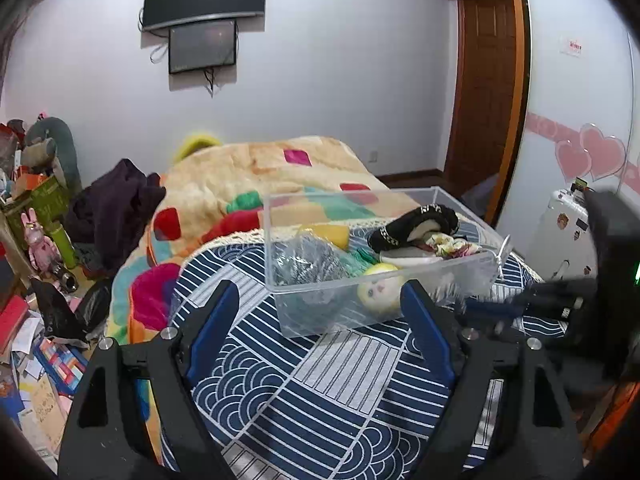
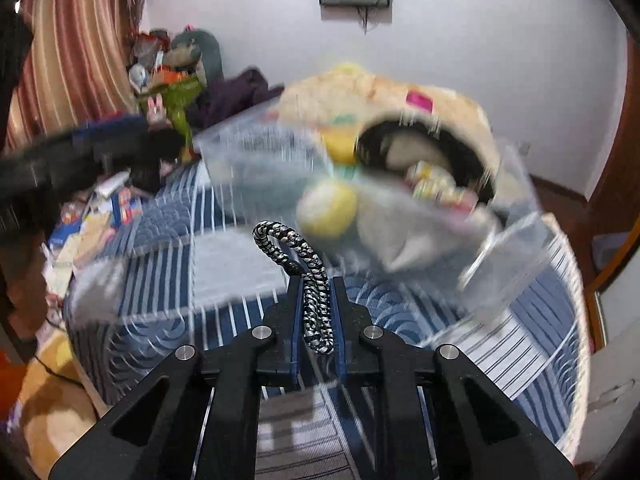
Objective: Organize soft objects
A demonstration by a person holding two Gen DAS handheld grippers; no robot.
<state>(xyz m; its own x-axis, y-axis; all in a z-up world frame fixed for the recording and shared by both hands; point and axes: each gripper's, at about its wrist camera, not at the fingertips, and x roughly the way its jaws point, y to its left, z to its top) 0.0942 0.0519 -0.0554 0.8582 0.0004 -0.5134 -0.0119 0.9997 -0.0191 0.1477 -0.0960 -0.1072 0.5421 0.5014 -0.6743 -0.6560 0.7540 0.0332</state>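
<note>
Clear plastic bin: landmark, resting on the bed over the blue-and-white cover. Contents: doll against the near wall, black hat toward the far right corner, yellow piece and other soft bits between.

Braided cord, black and white: clamped in the right claw, jaws closed tight on it, loop end standing free above the tips, short of the bin's near wall.

Left claw: spread wide, holding nothing, just in front of the bin's near wall.

Risks, judged: right view is heavily smeared, suggesting fast travel; the cord's free loop could catch the bin's rim or drop outside it. A knock against the light bin could shift it on the soft bed. Both claws close in front of the bin may collide.
</note>
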